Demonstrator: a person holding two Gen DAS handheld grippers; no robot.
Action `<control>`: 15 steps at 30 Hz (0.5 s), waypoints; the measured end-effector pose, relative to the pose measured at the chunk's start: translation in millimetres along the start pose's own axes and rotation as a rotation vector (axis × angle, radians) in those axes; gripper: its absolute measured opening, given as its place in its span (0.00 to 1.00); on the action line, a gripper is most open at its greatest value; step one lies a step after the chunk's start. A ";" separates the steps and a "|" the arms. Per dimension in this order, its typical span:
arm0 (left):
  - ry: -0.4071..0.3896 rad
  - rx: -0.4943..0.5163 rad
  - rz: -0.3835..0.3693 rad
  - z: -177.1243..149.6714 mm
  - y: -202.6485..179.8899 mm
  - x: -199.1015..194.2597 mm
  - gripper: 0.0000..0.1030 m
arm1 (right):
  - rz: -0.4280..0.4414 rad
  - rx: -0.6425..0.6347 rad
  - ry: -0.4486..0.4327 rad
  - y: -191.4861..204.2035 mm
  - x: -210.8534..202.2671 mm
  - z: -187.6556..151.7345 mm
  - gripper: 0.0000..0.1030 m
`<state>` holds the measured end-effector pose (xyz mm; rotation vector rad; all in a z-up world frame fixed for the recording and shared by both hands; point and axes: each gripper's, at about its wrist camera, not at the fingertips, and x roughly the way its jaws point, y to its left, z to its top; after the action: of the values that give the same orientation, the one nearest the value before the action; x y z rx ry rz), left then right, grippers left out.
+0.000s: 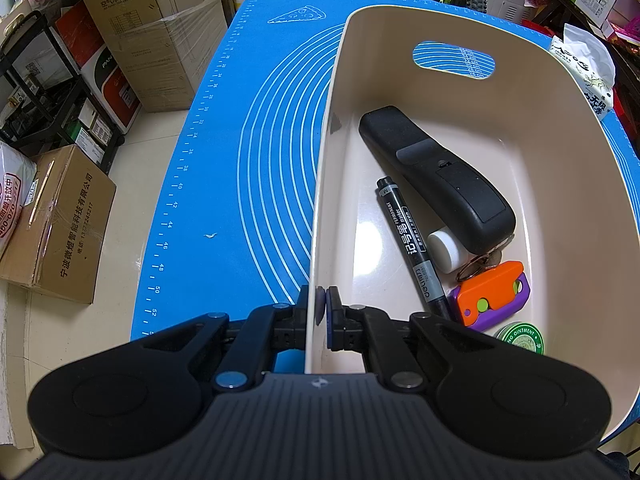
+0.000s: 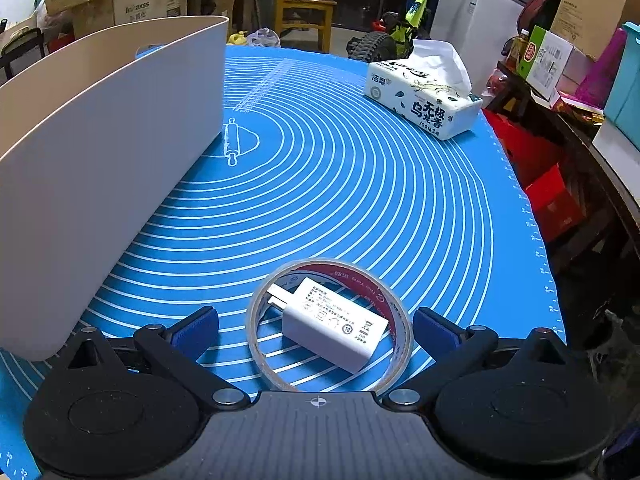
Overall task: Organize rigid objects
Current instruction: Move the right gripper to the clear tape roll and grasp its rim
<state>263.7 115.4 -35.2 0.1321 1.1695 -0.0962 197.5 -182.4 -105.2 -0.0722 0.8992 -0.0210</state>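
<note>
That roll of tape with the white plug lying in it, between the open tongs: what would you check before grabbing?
1. Right tongs open wider than the clear tape roll: ok.
2. White charger plug inside the ring, resting across its rim, may shift when squeezed: not ok.
3. Left tongs clamped on the beige plastic bin's wall: ok.
4. Free floor in the bin beside the black marker pen: ok.
5. Blue baking mat between tape and bin free of obstacles: ok.

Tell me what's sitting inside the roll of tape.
A white USB charger lies inside the roll of tape, prongs pointing away toward the bin. Blue mat shows around it; whatever is beneath the charger is covered.
</note>
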 end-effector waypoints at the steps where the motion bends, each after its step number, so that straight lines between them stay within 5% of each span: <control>1: 0.000 0.000 0.000 0.1 -0.3 0.0 0.08 | -0.001 0.001 -0.001 -0.6 -0.4 -0.3 0.98; 15: 0.000 0.000 0.000 -0.1 0.1 0.0 0.08 | 0.009 -0.020 -0.017 -1.1 -0.6 -4.1 0.99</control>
<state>263.7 115.6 -35.2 0.1320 1.1694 -0.0963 194.0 -183.7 -107.2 -0.0870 0.8825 -0.0024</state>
